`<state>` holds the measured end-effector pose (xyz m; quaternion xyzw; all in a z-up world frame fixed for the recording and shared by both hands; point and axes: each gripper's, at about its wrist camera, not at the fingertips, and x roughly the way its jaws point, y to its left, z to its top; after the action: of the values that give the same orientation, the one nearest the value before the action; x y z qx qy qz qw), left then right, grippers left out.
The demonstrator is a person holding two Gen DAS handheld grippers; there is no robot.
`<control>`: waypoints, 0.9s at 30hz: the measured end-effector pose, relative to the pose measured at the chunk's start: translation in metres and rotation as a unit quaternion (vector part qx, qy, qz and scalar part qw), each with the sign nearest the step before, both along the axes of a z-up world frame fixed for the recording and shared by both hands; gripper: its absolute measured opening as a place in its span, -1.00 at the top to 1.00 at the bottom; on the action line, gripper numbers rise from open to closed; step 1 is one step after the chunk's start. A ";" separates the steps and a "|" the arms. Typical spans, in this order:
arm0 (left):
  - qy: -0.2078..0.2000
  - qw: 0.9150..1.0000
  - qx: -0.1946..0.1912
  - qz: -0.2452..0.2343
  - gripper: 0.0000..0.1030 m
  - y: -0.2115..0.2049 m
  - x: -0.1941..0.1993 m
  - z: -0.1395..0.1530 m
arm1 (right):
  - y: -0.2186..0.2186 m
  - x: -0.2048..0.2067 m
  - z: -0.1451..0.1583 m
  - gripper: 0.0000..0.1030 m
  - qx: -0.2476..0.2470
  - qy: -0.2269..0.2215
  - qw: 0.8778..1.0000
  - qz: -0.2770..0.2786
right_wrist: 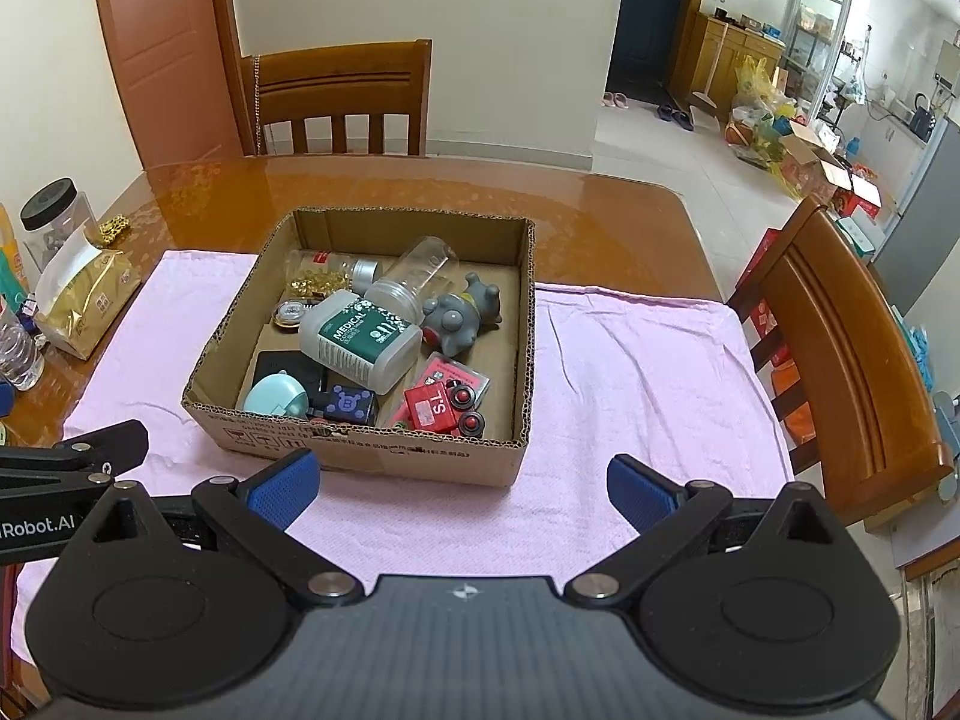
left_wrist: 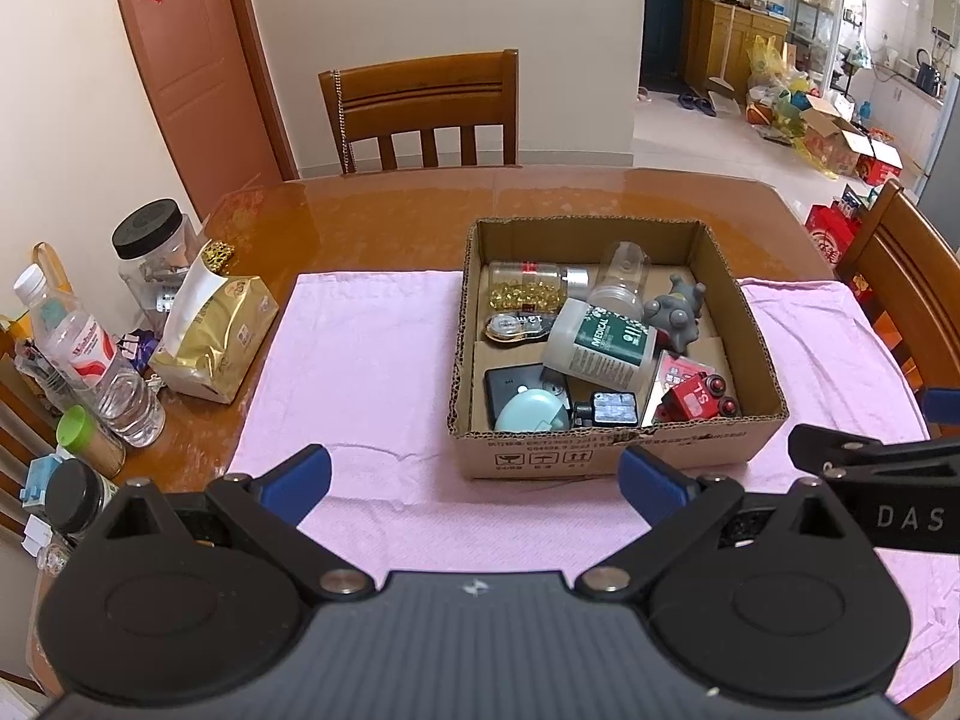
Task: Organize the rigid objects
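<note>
An open cardboard box [left_wrist: 606, 450] [right_wrist: 372, 453] sits on a pink cloth [left_wrist: 360, 372] [right_wrist: 636, 372]. Inside lie a white bottle marked MEDICAL [left_wrist: 600, 348] [right_wrist: 360, 333], a jar of yellow capsules [left_wrist: 528, 288], a clear empty bottle [right_wrist: 414, 276], a grey toy figure [left_wrist: 678, 309] [right_wrist: 462, 312], a red toy truck [left_wrist: 696, 399] [right_wrist: 441, 405], a mint round case [left_wrist: 531, 414] [right_wrist: 276, 396] and a black block [left_wrist: 612, 408]. My left gripper [left_wrist: 474, 480] hangs open in front of the box's near wall, holding nothing. My right gripper [right_wrist: 462, 489] is open too, near the box's front right.
At the table's left stand a gold pouch [left_wrist: 210, 336], a water bottle [left_wrist: 90, 360], a black-lidded jar [left_wrist: 153, 252] and small containers. Wooden chairs stand behind the table [left_wrist: 420, 114] and at its right [right_wrist: 840, 372]. The brown table [left_wrist: 372, 216] shows beyond the cloth.
</note>
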<state>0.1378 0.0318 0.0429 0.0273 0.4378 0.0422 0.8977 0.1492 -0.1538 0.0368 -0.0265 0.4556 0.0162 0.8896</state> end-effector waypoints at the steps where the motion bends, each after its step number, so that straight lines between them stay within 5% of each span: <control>1: 0.000 1.000 0.000 0.000 -0.97 0.000 0.000 0.000 | 0.000 0.000 0.000 -1.00 0.000 0.000 1.000 0.000; 27: 0.003 1.000 0.003 0.001 -0.97 -0.002 0.001 0.001 | -0.001 0.002 0.002 -1.00 -0.003 0.000 1.000 0.001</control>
<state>0.1388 0.0299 0.0435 0.0293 0.4400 0.0444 0.8964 0.1515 -0.1549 0.0386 -0.0297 0.4554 0.0155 0.8896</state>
